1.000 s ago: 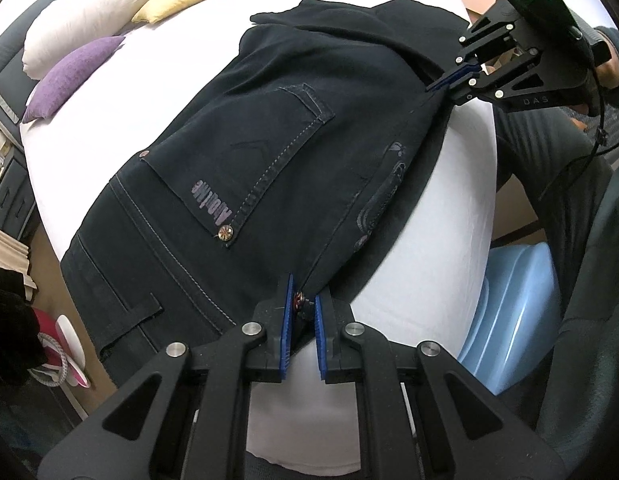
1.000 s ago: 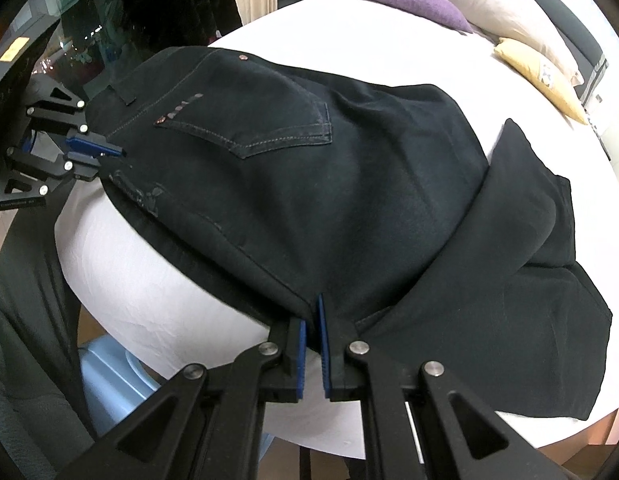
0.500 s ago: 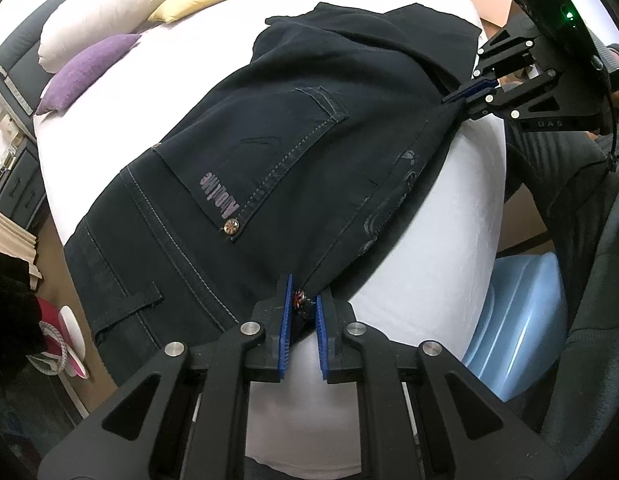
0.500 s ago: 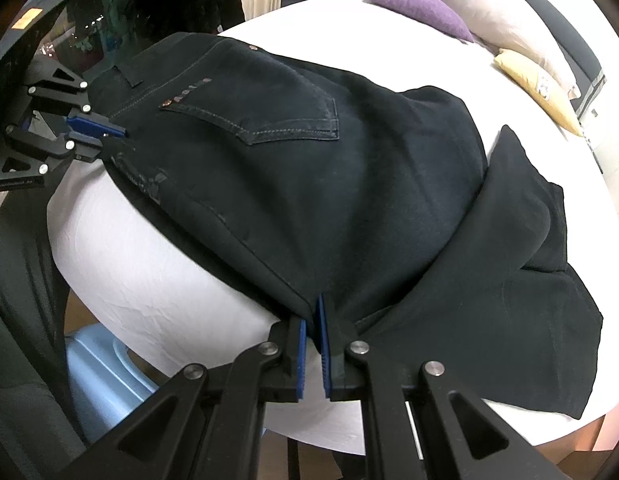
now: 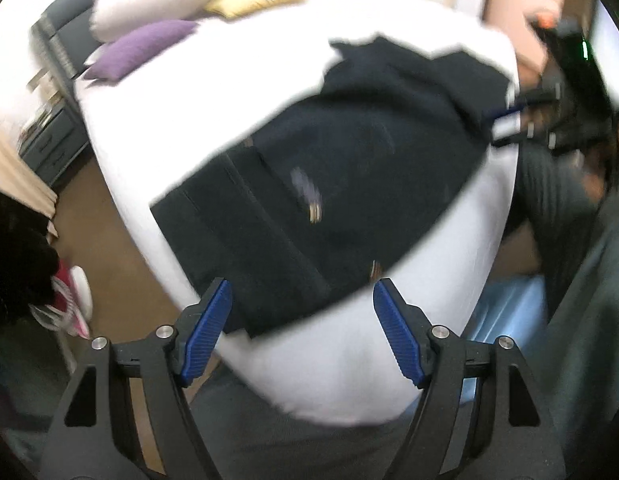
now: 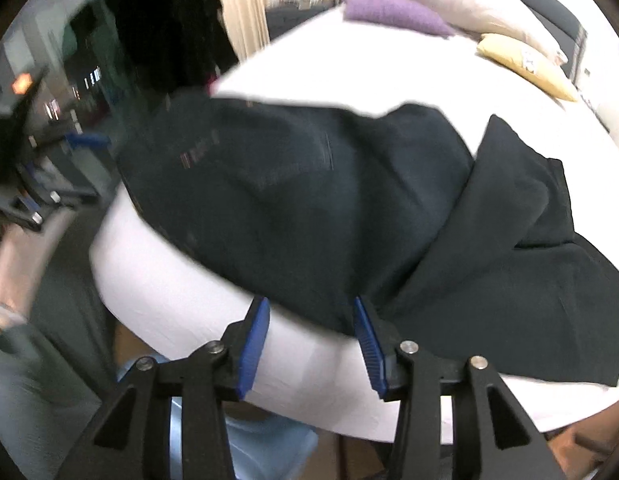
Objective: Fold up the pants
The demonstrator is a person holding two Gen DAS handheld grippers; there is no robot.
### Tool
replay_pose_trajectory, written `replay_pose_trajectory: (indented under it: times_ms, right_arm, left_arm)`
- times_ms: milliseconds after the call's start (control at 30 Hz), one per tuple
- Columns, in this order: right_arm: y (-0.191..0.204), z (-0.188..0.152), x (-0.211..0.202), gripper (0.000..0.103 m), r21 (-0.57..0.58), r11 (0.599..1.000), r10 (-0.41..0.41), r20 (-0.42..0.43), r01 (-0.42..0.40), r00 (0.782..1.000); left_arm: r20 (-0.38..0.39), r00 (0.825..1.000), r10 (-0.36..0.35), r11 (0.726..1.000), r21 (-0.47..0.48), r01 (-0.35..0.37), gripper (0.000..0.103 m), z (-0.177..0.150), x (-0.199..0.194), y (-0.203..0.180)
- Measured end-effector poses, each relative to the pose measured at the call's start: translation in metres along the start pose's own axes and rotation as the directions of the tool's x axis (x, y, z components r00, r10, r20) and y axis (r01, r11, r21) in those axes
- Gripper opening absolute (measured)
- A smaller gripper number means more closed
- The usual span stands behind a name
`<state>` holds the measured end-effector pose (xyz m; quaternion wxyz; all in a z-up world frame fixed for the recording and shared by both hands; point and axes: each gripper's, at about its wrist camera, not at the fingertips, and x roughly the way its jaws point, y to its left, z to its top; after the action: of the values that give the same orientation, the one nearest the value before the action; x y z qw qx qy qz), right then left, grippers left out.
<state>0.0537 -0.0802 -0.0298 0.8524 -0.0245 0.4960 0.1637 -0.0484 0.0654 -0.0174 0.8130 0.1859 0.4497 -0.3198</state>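
Left gripper (image 5: 302,327): jaws spread wide, holding nothing.
Right gripper (image 6: 311,342): jaws apart, empty.
Pants (image 5: 349,184): dark, lying on the white bed (image 5: 449,280), just ahead of both grippers' fingertips; hem edge sits between the right gripper's blue pads (image 6: 253,340).

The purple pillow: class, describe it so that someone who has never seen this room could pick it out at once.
Start at the big round bed with the white sheet. At its far side, a row of pillows lies against the dark headboard, beyond the dark denim pants. The small purple pillow sits at the end of that row, beside the long white pillow; the small yellow pillow lies at the other end.
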Motion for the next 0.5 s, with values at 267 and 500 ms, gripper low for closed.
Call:
replay_pose_trajectory:
  times_ms: [267, 500]
  right_arm:
    - [-0.038, 0.002, 0.048, 0.047, 0.232, 0.966, 0.127, -0.047, -0.113, 0.991]
    - [-0.066, -0.023, 0.018, 0.036, 0.270, 0.959, 0.091, -0.017, -0.083, 0.996]
  left_arm:
    - [0.117, 0.978, -0.173, 0.978, -0.097, 0.185, 0.072, 0.072, 0.044, -0.034]
    - [-0.076, 0.979, -0.189, 0.970, -0.169, 0.174, 0.071, 0.063, 0.120, -0.044]
